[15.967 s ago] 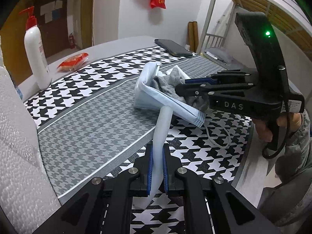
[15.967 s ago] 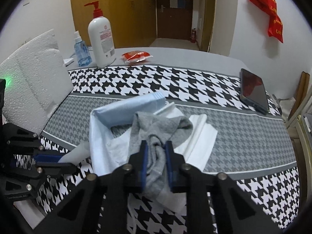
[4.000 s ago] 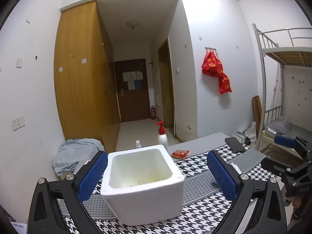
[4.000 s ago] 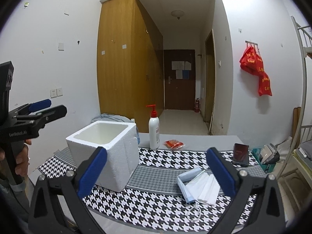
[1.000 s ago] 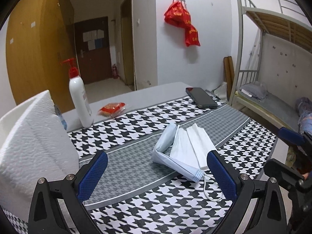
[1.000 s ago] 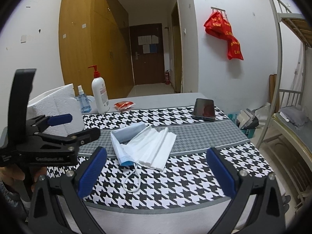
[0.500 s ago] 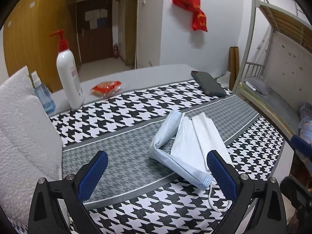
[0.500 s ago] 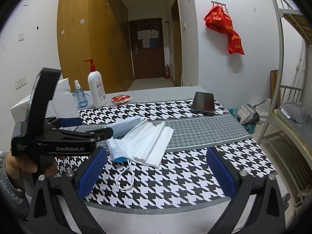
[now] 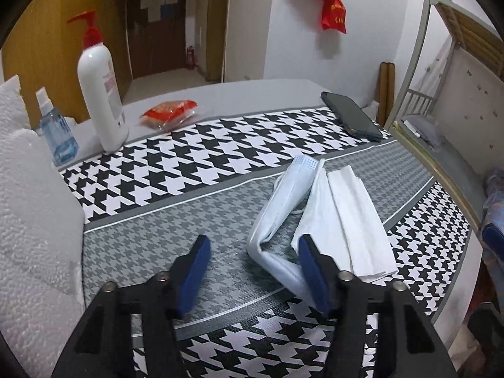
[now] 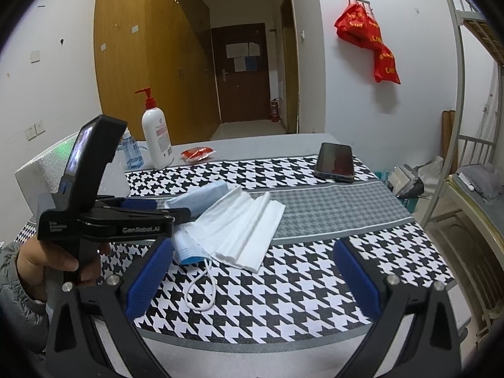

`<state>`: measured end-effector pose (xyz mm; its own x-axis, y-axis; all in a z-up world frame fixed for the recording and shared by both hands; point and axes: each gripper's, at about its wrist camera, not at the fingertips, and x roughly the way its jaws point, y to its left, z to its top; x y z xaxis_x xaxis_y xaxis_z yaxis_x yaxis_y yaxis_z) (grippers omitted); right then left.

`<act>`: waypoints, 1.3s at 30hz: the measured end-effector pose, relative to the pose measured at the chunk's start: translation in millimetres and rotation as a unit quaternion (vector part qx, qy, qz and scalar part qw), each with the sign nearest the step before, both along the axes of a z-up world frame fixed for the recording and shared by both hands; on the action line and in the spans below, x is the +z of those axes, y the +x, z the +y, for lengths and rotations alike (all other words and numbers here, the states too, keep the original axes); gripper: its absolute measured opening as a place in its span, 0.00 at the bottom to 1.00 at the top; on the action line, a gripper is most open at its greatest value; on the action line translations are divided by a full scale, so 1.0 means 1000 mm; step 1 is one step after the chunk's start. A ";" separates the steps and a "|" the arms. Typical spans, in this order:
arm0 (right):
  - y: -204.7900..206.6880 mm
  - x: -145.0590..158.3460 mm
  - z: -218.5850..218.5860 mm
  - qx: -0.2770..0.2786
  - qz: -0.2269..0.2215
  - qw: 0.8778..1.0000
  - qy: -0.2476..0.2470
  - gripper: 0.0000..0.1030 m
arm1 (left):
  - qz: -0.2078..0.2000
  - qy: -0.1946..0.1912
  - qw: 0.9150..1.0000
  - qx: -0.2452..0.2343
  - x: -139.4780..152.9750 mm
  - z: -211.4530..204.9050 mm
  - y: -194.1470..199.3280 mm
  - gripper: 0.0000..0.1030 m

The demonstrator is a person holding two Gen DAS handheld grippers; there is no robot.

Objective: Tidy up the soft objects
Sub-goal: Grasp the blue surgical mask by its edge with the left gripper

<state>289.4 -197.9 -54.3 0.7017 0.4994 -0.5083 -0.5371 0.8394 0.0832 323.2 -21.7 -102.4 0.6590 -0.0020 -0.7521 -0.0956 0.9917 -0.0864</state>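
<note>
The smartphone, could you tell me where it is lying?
The smartphone lies at the tablecloth's far right edge, beyond the face mask.

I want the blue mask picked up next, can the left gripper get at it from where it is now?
Probably yes. The left gripper, jaws just closing but not yet pressing, has the face mask fold partly between its pads, with nothing in between.

foam box (image 9: 28, 220) cut off, bottle label (image 10: 160, 132) unreadable

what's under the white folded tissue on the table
Mostly the grey houndstooth cloth. The white tissue partly overlaps the blue face mask on one side. Whatever lies beneath its middle is hidden.
</note>
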 end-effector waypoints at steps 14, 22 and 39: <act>0.011 -0.010 0.013 0.028 0.020 0.999 -0.005 1.00 | -0.003 -0.023 1.000 -0.014 -0.012 0.008 0.003 0.11; 0.020 -0.012 0.022 0.048 0.033 0.998 -0.015 1.00 | -0.018 -0.012 1.000 -0.007 -0.008 0.012 -0.008 0.11; 0.054 -0.015 0.057 0.051 0.075 0.994 -0.055 1.00 | -0.025 0.009 1.000 0.003 -0.004 0.012 -0.012 0.11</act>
<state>343.9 -140.6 -69.1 0.5629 0.4997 -0.6584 -0.6086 0.7896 0.0790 311.0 -9.4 -106.5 0.6951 0.0152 -0.7188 -0.0976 0.9925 -0.0734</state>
